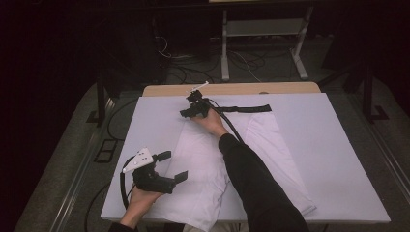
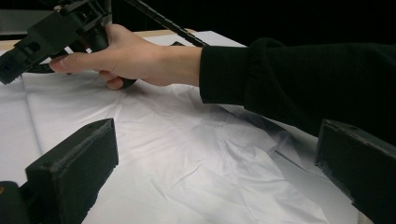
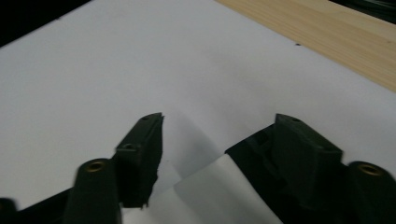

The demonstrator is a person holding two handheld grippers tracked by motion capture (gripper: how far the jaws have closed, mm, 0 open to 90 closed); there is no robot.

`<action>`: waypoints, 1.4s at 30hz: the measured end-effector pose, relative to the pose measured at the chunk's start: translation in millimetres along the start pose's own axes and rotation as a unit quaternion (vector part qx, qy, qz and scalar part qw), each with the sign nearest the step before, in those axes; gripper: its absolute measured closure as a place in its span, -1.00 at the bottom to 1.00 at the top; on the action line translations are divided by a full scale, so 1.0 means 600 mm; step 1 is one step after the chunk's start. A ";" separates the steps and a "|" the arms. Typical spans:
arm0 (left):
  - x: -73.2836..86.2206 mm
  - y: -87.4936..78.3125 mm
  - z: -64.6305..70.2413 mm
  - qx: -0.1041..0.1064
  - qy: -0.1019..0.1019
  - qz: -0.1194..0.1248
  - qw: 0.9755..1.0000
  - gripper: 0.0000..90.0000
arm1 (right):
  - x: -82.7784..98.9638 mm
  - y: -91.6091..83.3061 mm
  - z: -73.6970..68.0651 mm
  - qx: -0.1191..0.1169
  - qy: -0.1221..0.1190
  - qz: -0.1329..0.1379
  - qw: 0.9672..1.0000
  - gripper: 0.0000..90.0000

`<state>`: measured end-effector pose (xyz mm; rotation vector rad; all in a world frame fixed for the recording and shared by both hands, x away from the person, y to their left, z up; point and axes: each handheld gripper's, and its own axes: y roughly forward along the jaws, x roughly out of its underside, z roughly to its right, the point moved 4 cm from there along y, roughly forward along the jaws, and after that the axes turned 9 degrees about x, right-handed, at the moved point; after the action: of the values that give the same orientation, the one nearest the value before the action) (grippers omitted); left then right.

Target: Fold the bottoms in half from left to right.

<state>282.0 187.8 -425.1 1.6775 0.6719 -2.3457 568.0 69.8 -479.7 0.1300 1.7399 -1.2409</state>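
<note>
A white garment (image 1: pixel 251 140) lies spread flat on a white board (image 1: pixel 338 159), with a black band (image 1: pixel 251 108) along its far edge. My right gripper (image 1: pixel 186 112) reaches to the garment's far left corner, low over the board. In the right gripper view its jaws (image 3: pixel 217 119) stand apart, with a corner of the white cloth (image 3: pixel 210 186) lying between them and a gap on each side. My left gripper (image 1: pixel 175 165) hovers open by the garment's near left edge. In the left gripper view, its jaws (image 2: pixel 215 135) frame the wrinkled cloth (image 2: pixel 187 163) and grip nothing.
The black sleeve (image 1: pixel 256 183) of the right arm crosses the garment from the near edge. A strip of bare wooden table (image 1: pixel 241 89) shows beyond the board. Behind it stand a metal frame (image 1: pixel 263 29) and loose cables (image 1: pixel 193 72) on the floor.
</note>
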 end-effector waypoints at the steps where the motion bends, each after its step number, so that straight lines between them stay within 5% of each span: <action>1: 0.000 0.000 0.000 0.000 0.000 0.000 1.000 -1.00 | 0.000 0.001 -0.001 0.005 0.002 -0.001 1.000 -0.13; 12: 0.000 0.001 -0.001 0.001 0.000 -0.001 1.000 -1.00 | 0.004 -0.003 0.008 0.052 0.011 -0.007 0.999 0.47; 23: 0.000 0.001 -0.002 0.000 -0.002 0.000 1.000 -1.00 | 0.007 -0.013 0.024 0.008 0.050 -0.026 0.998 0.89; 34: 0.002 -0.002 -0.006 -0.009 -0.005 -0.009 1.000 -1.00 | 0.008 -0.024 0.030 -0.013 0.058 -0.022 0.998 0.91; 42: 0.015 -0.016 -0.019 -0.048 -0.030 -0.039 0.998 -1.00 | 0.012 -0.042 0.029 -0.029 0.061 -0.006 0.998 0.91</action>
<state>284.8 202.4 -433.7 1.5607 0.8391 -2.3649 560.7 41.3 -468.2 0.1643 1.8826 -1.2116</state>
